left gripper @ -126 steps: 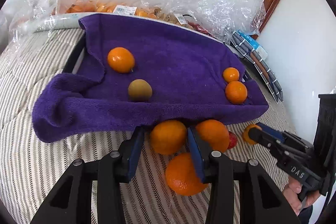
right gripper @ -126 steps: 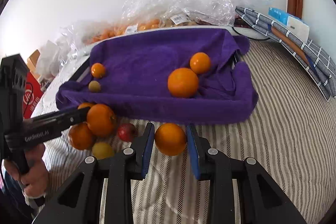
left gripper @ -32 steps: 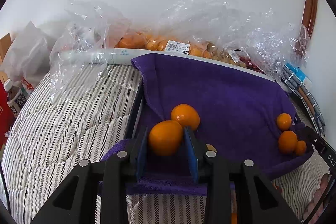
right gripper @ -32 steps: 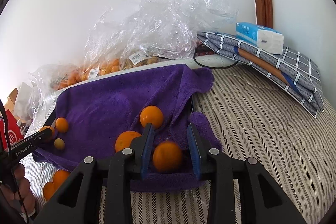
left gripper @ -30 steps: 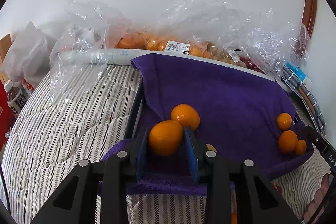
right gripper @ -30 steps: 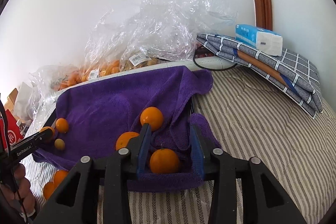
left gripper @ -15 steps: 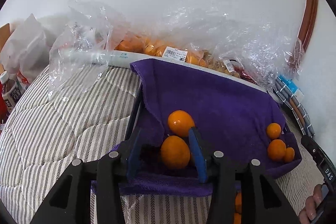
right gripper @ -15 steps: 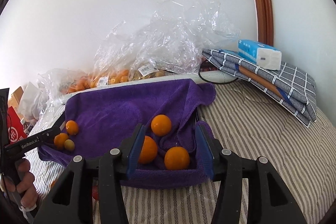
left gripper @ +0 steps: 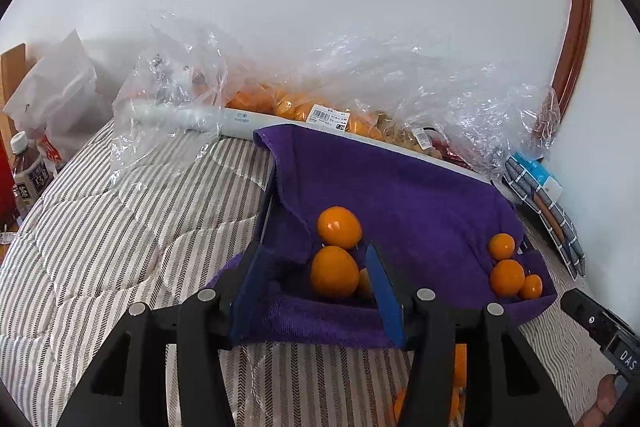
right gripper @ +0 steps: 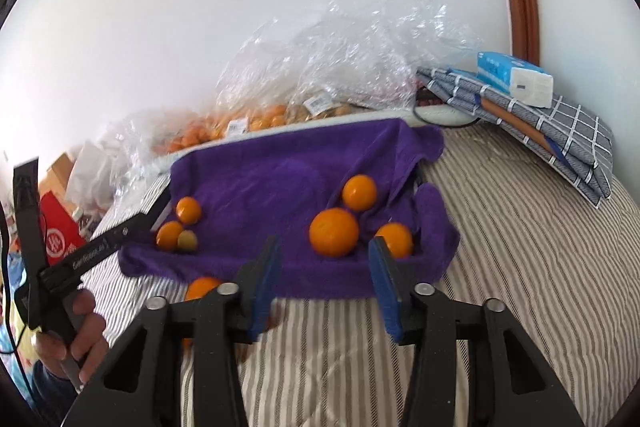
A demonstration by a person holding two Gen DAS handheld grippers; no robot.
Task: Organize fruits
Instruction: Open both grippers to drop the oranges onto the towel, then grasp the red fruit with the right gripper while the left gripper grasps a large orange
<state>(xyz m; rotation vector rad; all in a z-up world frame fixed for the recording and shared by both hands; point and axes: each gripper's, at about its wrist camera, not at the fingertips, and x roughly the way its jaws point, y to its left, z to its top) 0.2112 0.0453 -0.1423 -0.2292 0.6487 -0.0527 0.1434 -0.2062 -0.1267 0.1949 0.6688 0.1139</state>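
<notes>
A purple towel (left gripper: 400,195) lines a tray on the bed and holds two groups of oranges. My left gripper (left gripper: 316,275) is open over the near left corner, around an orange (left gripper: 334,271) resting on the towel, with another orange (left gripper: 339,227) just behind. My right gripper (right gripper: 326,267) is open and empty, pulled back from the towel (right gripper: 288,179); a large orange (right gripper: 333,232) and two smaller ones (right gripper: 394,239) (right gripper: 359,192) lie beyond it. Two oranges and a greenish fruit (right gripper: 187,239) lie at the towel's left end. One orange (right gripper: 202,287) lies on the bed.
Clear plastic bags of fruit (left gripper: 320,111) line the wall behind the tray. Folded checked cloth with a tissue pack (right gripper: 514,79) lies at the right. Bottles (left gripper: 28,171) and a red box (right gripper: 58,235) stand at the left. Striped bedding (left gripper: 120,235) surrounds the tray.
Both grippers carried an orange onto the towel, opened and let it go. Both have since drawn back; the right one has moved clear of its orange.
</notes>
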